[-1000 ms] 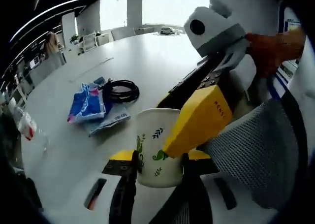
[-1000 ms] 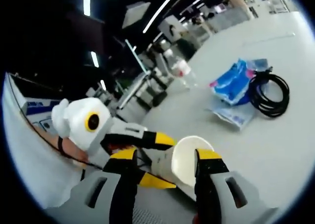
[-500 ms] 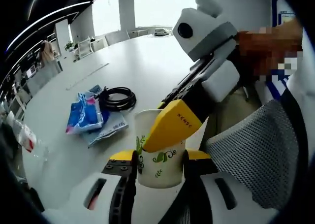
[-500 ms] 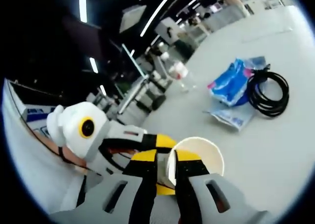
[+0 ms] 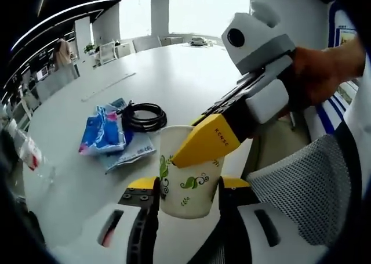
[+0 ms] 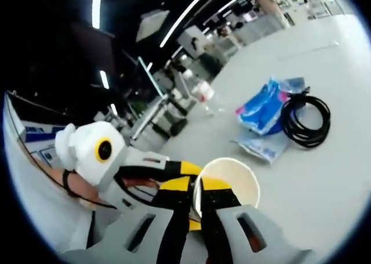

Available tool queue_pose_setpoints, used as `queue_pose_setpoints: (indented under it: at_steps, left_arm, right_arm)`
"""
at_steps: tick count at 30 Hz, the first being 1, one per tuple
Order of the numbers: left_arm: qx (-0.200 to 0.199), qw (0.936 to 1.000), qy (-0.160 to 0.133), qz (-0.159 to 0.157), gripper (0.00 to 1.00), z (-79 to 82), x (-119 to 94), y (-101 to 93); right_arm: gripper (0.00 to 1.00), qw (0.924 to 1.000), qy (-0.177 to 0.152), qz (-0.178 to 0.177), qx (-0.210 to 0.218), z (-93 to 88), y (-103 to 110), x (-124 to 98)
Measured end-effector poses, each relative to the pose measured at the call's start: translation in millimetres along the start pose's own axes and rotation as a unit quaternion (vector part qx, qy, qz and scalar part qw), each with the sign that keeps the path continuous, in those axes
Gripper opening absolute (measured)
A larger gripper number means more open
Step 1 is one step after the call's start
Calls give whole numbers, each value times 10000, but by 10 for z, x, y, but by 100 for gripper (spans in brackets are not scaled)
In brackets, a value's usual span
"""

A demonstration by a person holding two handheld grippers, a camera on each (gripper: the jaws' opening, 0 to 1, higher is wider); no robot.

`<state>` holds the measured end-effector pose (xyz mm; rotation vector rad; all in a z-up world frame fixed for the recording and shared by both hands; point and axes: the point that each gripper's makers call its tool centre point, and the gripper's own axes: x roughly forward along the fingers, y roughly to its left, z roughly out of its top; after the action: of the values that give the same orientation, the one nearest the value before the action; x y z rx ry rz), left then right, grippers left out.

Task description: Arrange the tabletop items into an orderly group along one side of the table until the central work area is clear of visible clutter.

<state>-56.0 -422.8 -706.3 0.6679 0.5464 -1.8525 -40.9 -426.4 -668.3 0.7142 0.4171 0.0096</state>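
at lower centre of the left gripper view, the left gripper [image 5: 184,197] clasps the paper cup [image 5: 186,170] from both sides. the right gripper [image 6: 196,200] is closed on the cup's rim. a black cable coil [image 6: 305,120] lies at right.

- Mesh-backed office chair [image 5: 301,188]: grey mesh back, at the near table edge in the left gripper view.
- Chairs [image 5: 119,45]: pale, ranged along the far end of the table, below the windows.
- Windows [image 5: 191,6]: bright, washed out, behind the far end of the table.
- Ceiling light strips [image 6: 185,17]: long and lit, against a dark ceiling in the right gripper view.
- Office furniture [image 6: 174,110]: dark, beyond the table edge; detail too blurred to tell.
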Motion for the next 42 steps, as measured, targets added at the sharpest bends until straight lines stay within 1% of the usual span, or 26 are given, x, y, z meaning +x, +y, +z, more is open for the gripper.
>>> queue_pose_setpoints:
  at_steps: [4,6,9,11,14,15,19,22,26,31,32,34,38,40,42]
  left_arm:
    - [-26,10000,-7,-9,39,-22,2,-14]
    - [-54,10000,15,31,39,-35,-3,9]
    - [-173,9997,-3,178,37,-46,-29,89]
    - [-270,9994,-23,199,36,-52,-45,120]
    - [-479,9985,-74,260,36,-71,-67,179]
    - [-592,9977,-106,302,36,-79,-76,207]
    - [-758,9962,-153,412,36,-103,-114,273]
    - [-1022,9932,-240,496,36,-118,-152,330]
    - [-1322,9887,-284,651,36,-168,-212,433]
    - [-1697,9802,-469,902,36,-186,-324,603]
    - [-1721,9796,-483,922,36,-187,-334,617]
    - [-1895,9747,-578,1034,37,-195,-385,695]
    - [-2321,9620,-822,1185,38,-212,-497,823]
    - [-2343,9606,-805,1257,38,-252,-542,864]
    - [-2397,9579,-846,1337,38,-268,-578,901]
  right_arm:
    - [2,10000,29,-26,-12,-20,-20,-5]
    - [1,10000,7,-49,-15,-15,-30,-7]
    - [0,9999,-41,-147,-70,23,-57,-23]
    - [0,9997,-69,-203,-100,54,-90,-43]
    - [0,9995,-203,-244,-43,125,-120,-78]
    - [0,9994,-219,-262,-37,134,-131,-86]
    - [0,9989,-308,-339,4,167,-196,-123]
    - [0,9987,-309,-402,-19,166,-216,-150]
    - [0,9981,-369,-492,34,152,-275,-228]
    - [0,9969,-461,-618,145,135,-341,-320]
    - [0,9967,-470,-641,154,134,-346,-335]
    - [0,9964,-478,-673,185,122,-374,-356]
    - [0,9956,-485,-764,240,100,-426,-406]
    - [0,9952,-512,-789,271,102,-435,-427]
    - [0,9949,-510,-821,286,95,-447,-435]
